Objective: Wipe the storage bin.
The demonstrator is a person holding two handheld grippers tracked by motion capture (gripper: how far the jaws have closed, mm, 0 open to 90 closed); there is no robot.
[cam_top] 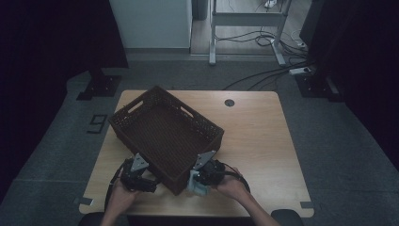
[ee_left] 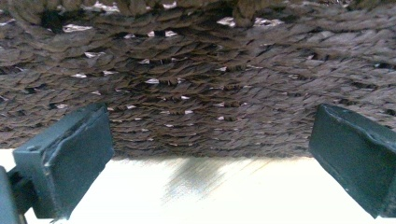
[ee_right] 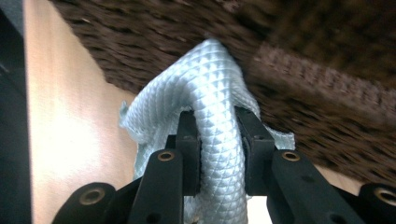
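The right gripper pinched a pale cloth against the wicker basket; the left gripper gaped wide. Rough weave could have snagged the cloth.

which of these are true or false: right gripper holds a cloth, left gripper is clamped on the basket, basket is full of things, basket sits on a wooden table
1. The right gripper is shut on a pale blue quilted cloth. True.
2. The left gripper is clamped on the dark brown woven rectangular basket. False: its jaws stand open, facing the basket wall.
3. The basket is full of things. False: the high view shows it empty inside.
4. The basket sits on a light wooden table. True.
5. The cloth lies far from the basket. False: it is right against the basket's wall.
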